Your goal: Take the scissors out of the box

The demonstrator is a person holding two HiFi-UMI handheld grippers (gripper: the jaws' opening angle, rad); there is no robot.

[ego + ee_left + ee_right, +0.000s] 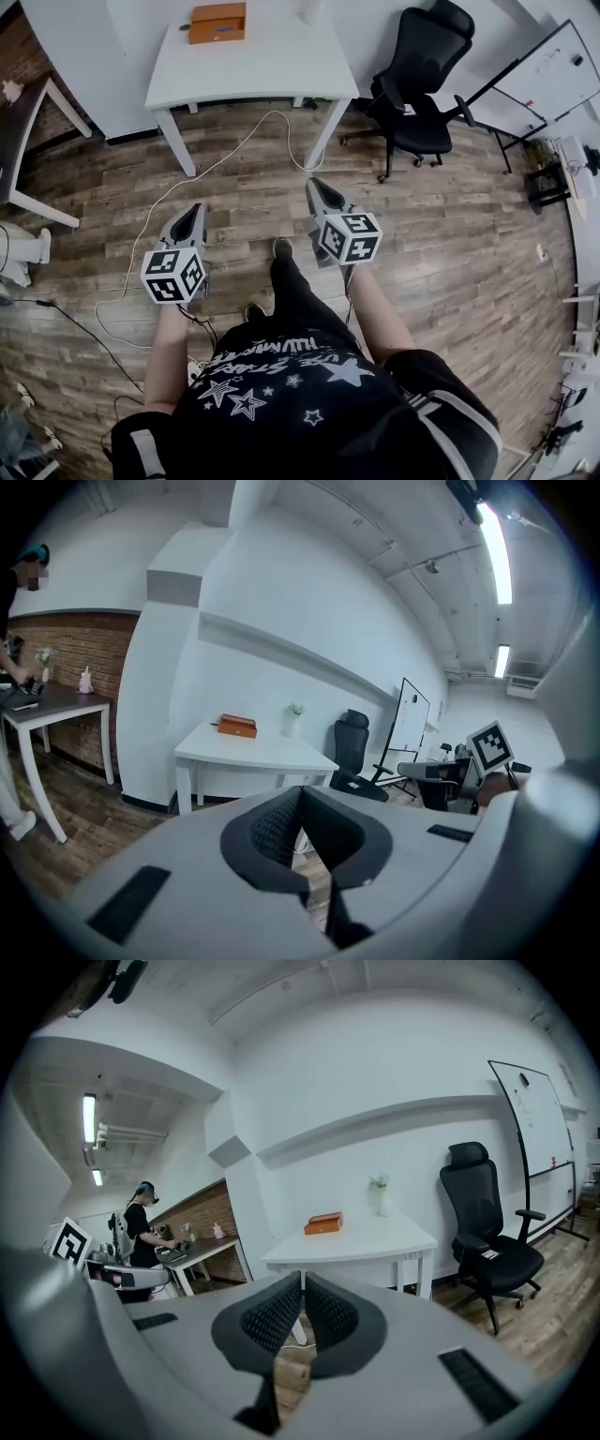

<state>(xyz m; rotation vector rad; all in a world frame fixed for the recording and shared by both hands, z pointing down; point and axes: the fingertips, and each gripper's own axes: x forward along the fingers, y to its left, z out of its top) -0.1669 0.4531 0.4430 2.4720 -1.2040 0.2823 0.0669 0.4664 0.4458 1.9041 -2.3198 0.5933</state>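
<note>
An orange box (217, 22) lies shut at the back of a white table (253, 70) some way ahead; no scissors show. The box also appears in the left gripper view (237, 726) and in the right gripper view (324, 1223), small and far beyond the jaws. My left gripper (194, 215) hangs over the wood floor, well short of the table, its tips together with nothing between them (302, 789). My right gripper (315, 186) is level with it to the right, also shut and empty (302, 1276).
A black office chair (417, 103) stands right of the table, a whiteboard (548, 75) beyond it. A white cable (169, 197) loops over the floor from under the table. A dark desk (19, 131) lies at the left; another person (141, 1227) stands there.
</note>
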